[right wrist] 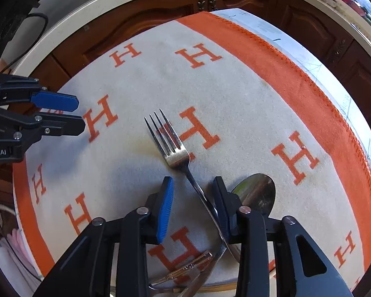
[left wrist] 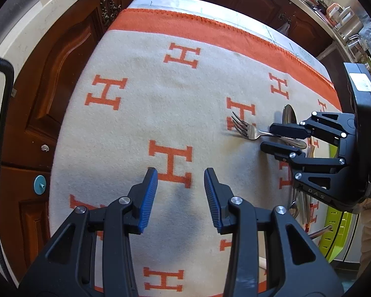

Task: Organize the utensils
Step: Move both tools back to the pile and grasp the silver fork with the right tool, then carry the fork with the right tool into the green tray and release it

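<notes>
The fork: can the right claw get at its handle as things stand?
Probably yes. The right claw already straddles the fork handle, nothing lying over it; the spoon sits just outside one finger.

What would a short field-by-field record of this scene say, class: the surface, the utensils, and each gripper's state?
surface: cream blanket with orange H letters and an orange border
fork: fork lying flat, tines pointing away, handle running between the right gripper's fingers
spoon: spoon beside the fork, bowl up
other utensils: a small pile at the near edge, partly hidden
right gripper: right gripper straddling the fork handle, blue pad clear of it
left gripper: left gripper open over bare blanket, holding nothing
</notes>
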The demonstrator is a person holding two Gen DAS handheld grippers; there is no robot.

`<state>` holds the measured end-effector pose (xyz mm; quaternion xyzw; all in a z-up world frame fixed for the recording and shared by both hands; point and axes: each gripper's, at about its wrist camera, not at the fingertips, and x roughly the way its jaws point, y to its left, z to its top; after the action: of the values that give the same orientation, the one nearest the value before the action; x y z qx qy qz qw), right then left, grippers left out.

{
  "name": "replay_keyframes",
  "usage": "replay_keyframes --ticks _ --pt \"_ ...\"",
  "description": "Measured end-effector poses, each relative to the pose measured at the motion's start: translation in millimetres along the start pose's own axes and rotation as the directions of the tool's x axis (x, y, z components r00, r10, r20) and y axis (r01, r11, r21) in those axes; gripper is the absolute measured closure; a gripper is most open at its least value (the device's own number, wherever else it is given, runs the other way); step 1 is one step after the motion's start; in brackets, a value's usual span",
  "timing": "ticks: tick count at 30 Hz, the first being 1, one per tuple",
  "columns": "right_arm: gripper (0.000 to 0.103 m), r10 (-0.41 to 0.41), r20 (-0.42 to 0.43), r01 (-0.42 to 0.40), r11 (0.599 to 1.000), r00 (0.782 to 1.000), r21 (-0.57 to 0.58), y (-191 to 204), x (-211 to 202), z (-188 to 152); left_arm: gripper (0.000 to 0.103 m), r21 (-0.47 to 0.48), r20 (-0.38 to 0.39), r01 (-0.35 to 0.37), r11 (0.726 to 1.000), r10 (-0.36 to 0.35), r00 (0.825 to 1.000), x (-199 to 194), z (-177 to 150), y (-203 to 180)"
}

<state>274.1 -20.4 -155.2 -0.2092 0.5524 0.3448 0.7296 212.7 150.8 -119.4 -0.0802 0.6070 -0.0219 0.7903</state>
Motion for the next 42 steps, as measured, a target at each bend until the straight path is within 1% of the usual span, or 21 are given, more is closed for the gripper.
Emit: replay_keyframes --ticks 1,2,4,5,6,9,13,15,17,20,23,26,29,31,34,36,37,42 --pt "0.081 -0.004 -0.008 0.004 1.0 1.0 -0.006 0.6 -0.3 -0.1 0.068 0.001 -0.002 0.004 1.0 -0.004 1.0 0.8 0.2 -0.8" --pt "0.086 -0.006 -0.015 0.005 1.0 1.0 -0.008 1.7 -0.1 1.3 0.068 0.001 -0.004 0.007 1.0 -0.007 1.0 1.5 0.1 -1.6" --pt "0.088 -0.006 -0.027 0.006 1.0 1.0 -0.007 3.6 -1.4 0.3 0.068 0.0 -0.007 0.01 1.0 -0.01 1.0 2.5 -0.2 -3.7" --pt "0.093 -0.008 -0.029 0.008 1.0 1.0 0.0 4.2 -4.6 -1.0 0.068 0.0 -0.008 0.012 1.0 -0.012 1.0 2.2 -0.3 -4.3" --pt "0.099 -0.009 -0.031 0.01 1.0 0.999 0.01 5.0 -5.4 -1.3 0.068 0.001 -0.007 0.017 1.0 -0.017 1.0 1.4 -1.1 -5.9" --pt "0.099 -0.017 -0.025 0.019 0.996 1.0 0.084 3.9 -9.2 -0.4 0.068 0.007 -0.002 0.024 1.0 -0.024 1.0 -2.2 -2.8 -8.4" --pt "0.099 0.018 0.034 -0.023 0.988 0.999 0.155 1.2 -28.2 -6.0 0.068 0.015 0.001 0.032 0.999 -0.032 0.999 -7.2 -5.9 -13.3" --pt "0.099 0.022 0.05 -0.031 0.982 0.998 0.186 0.3 -35.6 -10.0 0.068 0.019 0.0 0.04 0.999 -0.04 0.999 -9.0 -7.6 -18.1" --pt "0.099 0.036 0.067 -0.05 0.974 0.997 0.22 -1.5 -43.9 -16.1 0.068 0.024 -0.001 0.05 0.998 -0.05 0.999 -10.5 -9.4 -22.3" --pt "0.099 0.037 0.11 -0.067 0.959 0.993 0.276 -6.4 -63.8 -31.4 0.068 0.041 0.001 0.062 0.997 -0.062 0.998 -12.5 -11.1 -33.9" --pt "0.099 0.05 0.177 -0.109 0.933 0.983 0.344 -15.3 -90.1 -51.2 0.068 0.053 -0.002 0.087 0.995 -0.087 0.996 -13.0 -12.0 -48.1" --pt "0.099 0.045 0.251 -0.148 0.901 0.967 0.409 -24.3 -119.8 -78.4 0.068 0.06 -0.005 0.117 0.991 -0.117 0.993 -11.2 -11.1 -62.8" --pt "0.099 0.01 0.303 -0.162 0.863 0.953 0.478 -34.7 -147.7 -114.8 0.068 0.053 -0.015 0.153 0.987 -0.153 0.988 -7.3 -9.3 -77.9" --pt "0.099 -0.028 0.317 -0.152 0.835 0.948 0.529 -41.4 -164.0 -143.6 0.068 0.049 -0.024 0.165 0.985 -0.164 0.986 -3.9 -8.3 -85.1" --pt "0.099 -0.086 0.308 -0.124 0.788 0.948 0.603 -49.4 -179.1 -183.8 0.068 0.049 -0.04 0.176 0.983 -0.174 0.984 2.7 -7.8 -98.1" --pt "0.099 -0.127 0.291 -0.099 0.752 0.948 0.652 -54.4 -188.1 -215.1 0.068 0.058 -0.053 0.178 0.982 -0.175 0.983 6.5 -9.2 -109.1" --pt "0.099 -0.148 0.28 -0.088 0.727 0.948 0.681 -56.9 -192.9 -233.3 0.068 0.062 -0.057 0.177 0.982 -0.174 0.983 8.5 -9.0 -111.7" --pt "0.099 -0.201 0.218 -0.039 0.643 0.955 0.765 -67.7 -197.9 -297.3 0.068 0.084 -0.083 0.187 0.979 -0.18 0.98 15.6 -15.2 -129.9"
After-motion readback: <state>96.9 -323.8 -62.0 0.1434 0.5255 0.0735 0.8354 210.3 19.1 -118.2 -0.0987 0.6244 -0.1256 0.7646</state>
